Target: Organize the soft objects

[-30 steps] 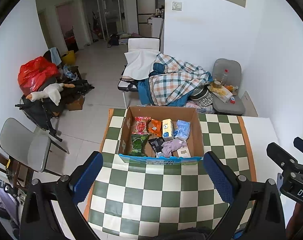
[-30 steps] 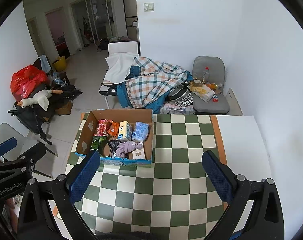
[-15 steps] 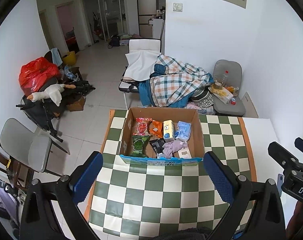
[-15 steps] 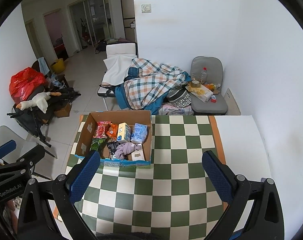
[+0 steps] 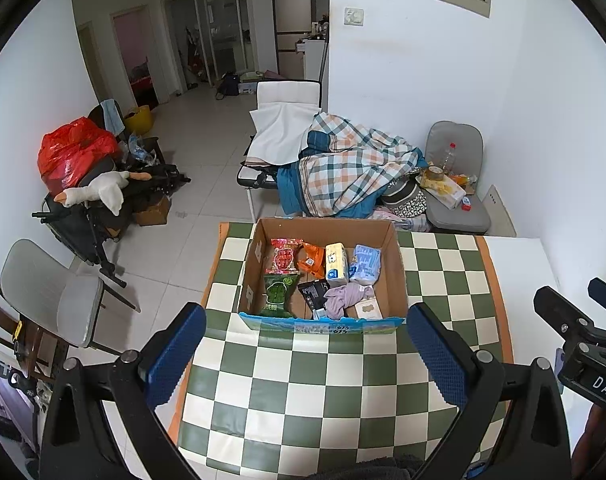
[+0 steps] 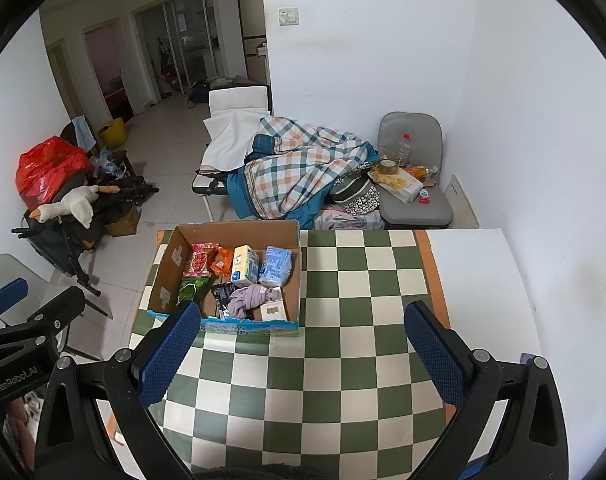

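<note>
An open cardboard box (image 5: pixel 397 276) (image 6: pixel 165 276) stands at the far left of the green-and-white checked table (image 5: pixel 323 380) (image 6: pixel 343 352). It holds several soft items: a red snack bag (image 5: pixel 283 256), a green bag (image 5: pixel 277 293), a yellow tissue pack (image 5: pixel 336 264), a blue tissue pack (image 5: pixel 365 264) and a crumpled purple cloth (image 5: pixel 345 298) (image 6: pixel 249 298). My left gripper (image 5: pixel 303 350) is open and empty, high above the table before the box. My right gripper (image 6: pixel 299 346) is open and empty, right of the box.
Beyond the table, a chair piled with a plaid blanket (image 5: pixel 351 168), a grey chair with a bottle (image 5: pixel 455 184), and a cart with a red bag and goose plush (image 5: pixel 99 192). A grey chair (image 5: pixel 51 292) stands left. White wall on the right.
Both grippers have drawn back and risen slightly, so the box looks a little smaller and farther. Both stay open and empty.
</note>
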Motion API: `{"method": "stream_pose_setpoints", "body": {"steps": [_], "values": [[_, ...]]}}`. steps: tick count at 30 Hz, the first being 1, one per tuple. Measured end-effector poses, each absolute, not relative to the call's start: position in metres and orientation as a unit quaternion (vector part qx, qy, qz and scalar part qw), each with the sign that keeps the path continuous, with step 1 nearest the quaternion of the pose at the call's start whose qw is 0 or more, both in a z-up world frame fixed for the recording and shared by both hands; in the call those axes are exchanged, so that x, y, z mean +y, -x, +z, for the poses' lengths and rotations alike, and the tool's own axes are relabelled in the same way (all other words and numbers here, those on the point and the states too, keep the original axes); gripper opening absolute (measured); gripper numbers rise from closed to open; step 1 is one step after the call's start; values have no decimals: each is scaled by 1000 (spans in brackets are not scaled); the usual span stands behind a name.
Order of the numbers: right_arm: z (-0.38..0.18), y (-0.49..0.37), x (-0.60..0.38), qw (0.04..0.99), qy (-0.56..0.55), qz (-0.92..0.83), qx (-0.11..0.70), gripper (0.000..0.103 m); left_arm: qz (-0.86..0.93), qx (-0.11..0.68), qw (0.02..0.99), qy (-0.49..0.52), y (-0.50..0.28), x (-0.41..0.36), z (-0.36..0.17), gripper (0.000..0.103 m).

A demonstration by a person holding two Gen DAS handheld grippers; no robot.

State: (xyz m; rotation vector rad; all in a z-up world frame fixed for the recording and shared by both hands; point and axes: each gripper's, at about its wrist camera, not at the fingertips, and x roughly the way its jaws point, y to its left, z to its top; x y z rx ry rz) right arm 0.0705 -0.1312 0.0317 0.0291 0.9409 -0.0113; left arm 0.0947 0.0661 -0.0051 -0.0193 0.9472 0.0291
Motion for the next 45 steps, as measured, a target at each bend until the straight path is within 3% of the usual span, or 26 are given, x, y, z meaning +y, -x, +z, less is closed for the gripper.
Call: {"method": "stream_pose_setpoints", "body": {"steps": [45], "values": [[33,-69,-126,894,-11,-14,448,103,13,452,892,8,-102,63,3,103]]}}
